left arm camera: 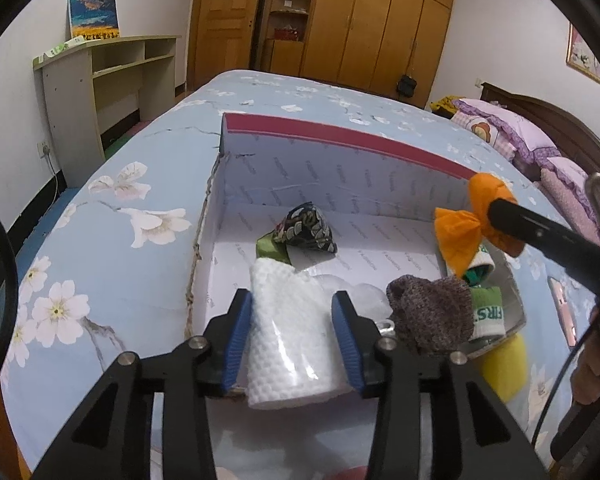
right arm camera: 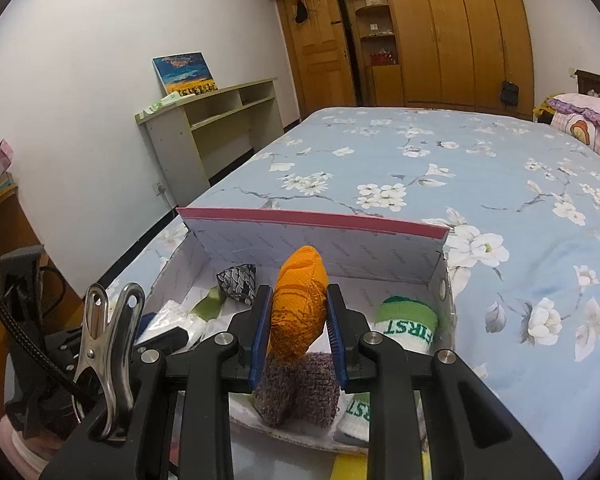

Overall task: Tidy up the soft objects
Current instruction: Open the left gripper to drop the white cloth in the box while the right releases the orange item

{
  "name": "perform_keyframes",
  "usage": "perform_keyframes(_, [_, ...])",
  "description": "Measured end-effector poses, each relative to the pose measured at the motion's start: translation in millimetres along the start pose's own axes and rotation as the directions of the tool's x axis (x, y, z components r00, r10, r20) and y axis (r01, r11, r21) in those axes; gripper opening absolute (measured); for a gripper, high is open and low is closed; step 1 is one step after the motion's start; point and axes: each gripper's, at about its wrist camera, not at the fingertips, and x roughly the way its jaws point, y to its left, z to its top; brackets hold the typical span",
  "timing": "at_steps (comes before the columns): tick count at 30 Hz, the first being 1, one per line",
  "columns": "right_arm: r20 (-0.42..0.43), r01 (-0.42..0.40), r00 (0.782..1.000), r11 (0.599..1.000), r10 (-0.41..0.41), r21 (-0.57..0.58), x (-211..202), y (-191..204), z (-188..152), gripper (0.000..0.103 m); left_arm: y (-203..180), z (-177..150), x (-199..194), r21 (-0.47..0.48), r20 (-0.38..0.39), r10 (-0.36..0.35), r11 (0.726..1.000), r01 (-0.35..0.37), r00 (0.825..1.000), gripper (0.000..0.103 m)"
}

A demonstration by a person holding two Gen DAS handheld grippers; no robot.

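Observation:
An open white cardboard box (left arm camera: 340, 168) with a red-edged lid lies on the bed. Inside it are a dark patterned pouch (left arm camera: 310, 230), a brown knitted sock (left arm camera: 432, 312) and a green-and-white sock (left arm camera: 488, 312). My left gripper (left arm camera: 291, 300) is open over the box's near left side. A white wrapped towel (left arm camera: 288, 332) rests between its blue pads. My right gripper (right arm camera: 299, 292) is shut on an orange cloth (right arm camera: 300, 316), held above the brown sock (right arm camera: 300, 388) and beside the green-and-white sock (right arm camera: 406, 324). The orange cloth (left arm camera: 460, 232) hangs over the box's right end.
The bed (right arm camera: 480, 168) has a blue floral sheet, with pink pillows (left arm camera: 512, 132) at its head. A yellow sponge (left arm camera: 504, 368) lies just outside the box's near right corner. A metal clip (right arm camera: 108, 340) sticks up on the left. A shelf desk (left arm camera: 100, 80) and wooden wardrobes (left arm camera: 380, 20) stand behind.

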Motion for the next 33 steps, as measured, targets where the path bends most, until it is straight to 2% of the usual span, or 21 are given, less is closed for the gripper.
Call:
perform_keyframes(10, [-0.040,0.019,0.999,1.000,-0.019,0.001,29.6,-4.4,0.2,0.027,3.8,-5.7,-11.7,-0.056,0.029,-0.007,0.998,0.008,1.000,0.052])
perform_keyframes(26, [-0.120,0.065,0.991,0.998,-0.063,0.015,58.6,-24.3,-7.1,0.029,5.4,-13.2,-23.6,-0.070,0.037,0.017,0.997,-0.014,0.999,0.056])
perform_keyframes(30, [-0.125,0.065,0.990,0.998,-0.062,0.018,57.6,-26.7,-6.1,0.035,7.0,-15.2,-24.0,-0.074,0.027,0.019,0.997,-0.017,0.999,0.056])
perform_keyframes(33, [-0.122,0.062,0.991,0.998,-0.059,0.019,56.4,-27.3,-5.9,0.045,8.4,-16.2,-25.3,-0.079,0.026,0.019,0.997,-0.017,0.999,0.056])
